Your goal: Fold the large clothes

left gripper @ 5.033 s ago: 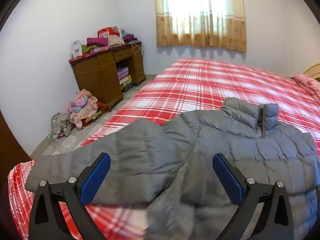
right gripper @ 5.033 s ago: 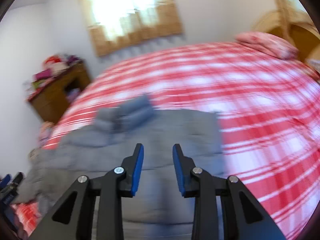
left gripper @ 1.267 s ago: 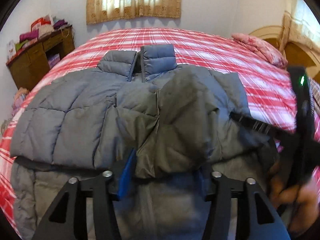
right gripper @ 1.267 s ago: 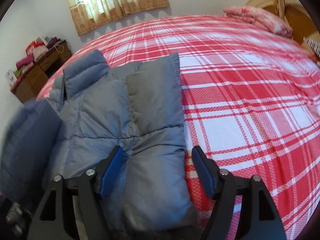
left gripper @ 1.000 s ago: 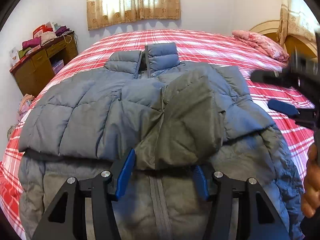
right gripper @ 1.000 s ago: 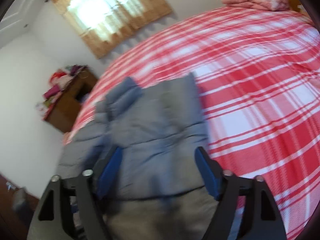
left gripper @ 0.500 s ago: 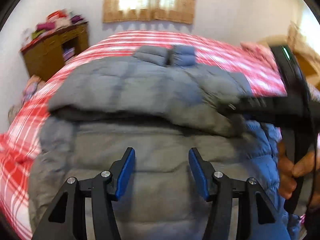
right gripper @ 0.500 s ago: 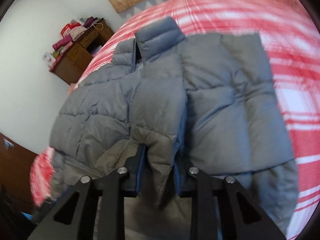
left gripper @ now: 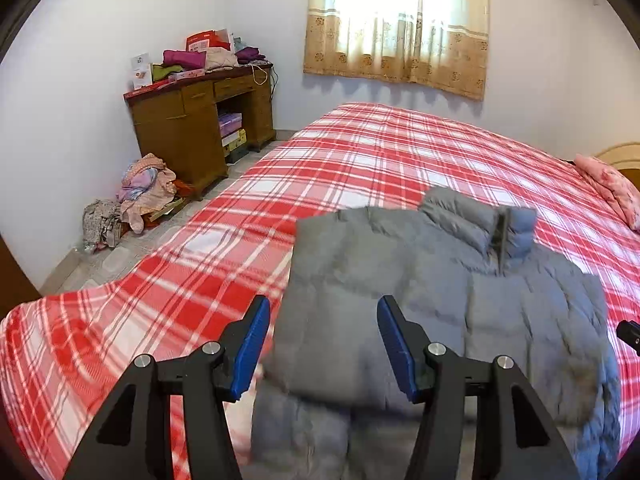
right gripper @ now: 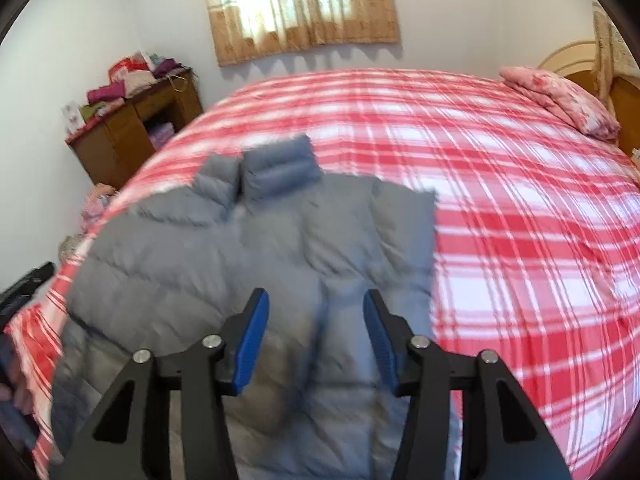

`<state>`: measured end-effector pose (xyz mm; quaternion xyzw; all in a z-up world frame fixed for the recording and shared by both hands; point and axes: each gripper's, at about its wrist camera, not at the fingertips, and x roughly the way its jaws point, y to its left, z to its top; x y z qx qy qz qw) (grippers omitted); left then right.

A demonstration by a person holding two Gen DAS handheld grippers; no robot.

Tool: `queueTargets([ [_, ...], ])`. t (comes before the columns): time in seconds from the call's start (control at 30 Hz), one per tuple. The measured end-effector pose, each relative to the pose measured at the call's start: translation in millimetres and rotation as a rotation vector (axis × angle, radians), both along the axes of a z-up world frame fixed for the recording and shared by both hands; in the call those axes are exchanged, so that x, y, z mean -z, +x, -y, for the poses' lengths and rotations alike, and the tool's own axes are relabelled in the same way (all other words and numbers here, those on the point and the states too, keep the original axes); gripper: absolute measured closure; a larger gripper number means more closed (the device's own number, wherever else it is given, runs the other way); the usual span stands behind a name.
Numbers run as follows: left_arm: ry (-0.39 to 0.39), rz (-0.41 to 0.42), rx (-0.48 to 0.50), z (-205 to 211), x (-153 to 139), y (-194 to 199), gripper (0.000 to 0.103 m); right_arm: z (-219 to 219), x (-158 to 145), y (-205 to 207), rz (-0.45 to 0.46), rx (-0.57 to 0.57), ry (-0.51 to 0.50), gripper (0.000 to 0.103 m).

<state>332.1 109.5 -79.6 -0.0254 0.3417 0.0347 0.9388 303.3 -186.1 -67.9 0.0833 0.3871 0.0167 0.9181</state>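
Observation:
A grey puffer jacket [left gripper: 440,300] lies front up on the red plaid bed [left gripper: 360,152], collar toward the window, both sleeves folded in over its chest. My left gripper [left gripper: 322,346] hovers open over the jacket's left folded edge, with nothing between its blue pads [left gripper: 250,344]. In the right wrist view the jacket [right gripper: 240,264] fills the lower middle. My right gripper [right gripper: 316,338] hangs above its folded sleeve; its jaws are opening and nothing is pinched between them. A black tip of the left gripper [right gripper: 26,284] shows at the left edge.
A wooden desk [left gripper: 200,128] piled with clothes stands against the left wall, and a heap of clothes [left gripper: 140,192] lies on the floor beside it. A pink pillow [right gripper: 560,96] rests by the headboard [right gripper: 576,60]. Plaid bedding stretches beyond the jacket to the right.
The left gripper dropped the left sleeve on the jacket's chest and swung left. The right gripper closed on the right sleeve, laid it across the front, then parted its jaws and let it go.

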Motion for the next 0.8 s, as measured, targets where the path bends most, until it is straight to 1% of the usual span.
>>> queueTargets([
  [0.03, 0.003, -0.006, -0.008, 0.3, 0.3, 5.8, 0.046, -5.0, 2.9, 5.5, -0.004, -0.009, 0.004, 0.053],
  [0.1, 0.021, -0.019, -0.005, 7.3, 5.3, 18.1, 0.046, -19.3, 18.4, 23.0, -0.04, -0.042, 0.001, 0.054],
  [0.13, 0.042, -0.021, -0.004, 11.9, 8.7, 24.8, 0.046, -24.3, 28.0, 29.6, -0.06, -0.051, -0.01, 0.061],
  [0.2, 0.088, -0.024, -0.036, 17.7, 17.0, 34.1, 0.046, -33.1, 45.5, 37.0, -0.091, -0.065, -0.058, 0.069],
  [0.23, 0.091, -0.029, -0.042, 17.3, 21.6, 34.7, 0.046, -34.8, 52.0, 34.5, -0.094, -0.068, -0.082, 0.069],
  [0.3, 0.093, -0.043, -0.05, 17.4, 32.1, 39.3, 0.046, -28.4, 62.0, 32.3, -0.1, -0.061, -0.099, 0.069],
  [0.37, 0.124, -0.067, -0.071, 18.4, 44.9, 45.2, 0.046, -23.5, 73.9, 31.2, -0.105, -0.066, -0.107, 0.069],
  [0.43, 0.13, -0.096, -0.092, 15.1, 64.3, 49.3, 0.046, -20.3, 76.8, 28.6, -0.1, -0.075, -0.126, 0.069],
  [0.5, 0.122, -0.087, -0.099, 11.8, 75.9, 46.7, 0.046, -19.5, 80.3, 26.8, -0.091, -0.081, -0.124, 0.069],
  [0.53, 0.132, -0.077, -0.098, 12.7, 80.9, 44.8, 0.046, -18.8, 80.8, 24.4, -0.086, -0.082, -0.122, 0.069],
  [0.6, 0.144, -0.089, -0.097, 14.5, 85.7, 46.6, 0.046, -19.4, 81.9, 22.6, -0.071, -0.085, -0.131, 0.069],
  [0.7, 0.153, -0.117, -0.106, 16.0, 93.4, 53.3, 0.044, -17.9, 82.1, 19.1, -0.057, -0.082, -0.117, 0.069],
  [0.8, 0.212, -0.12, -0.121, 24.3, 95.4, 54.6, 0.043, -18.0, 82.6, 20.9, -0.062, -0.081, -0.114, 0.069],
])
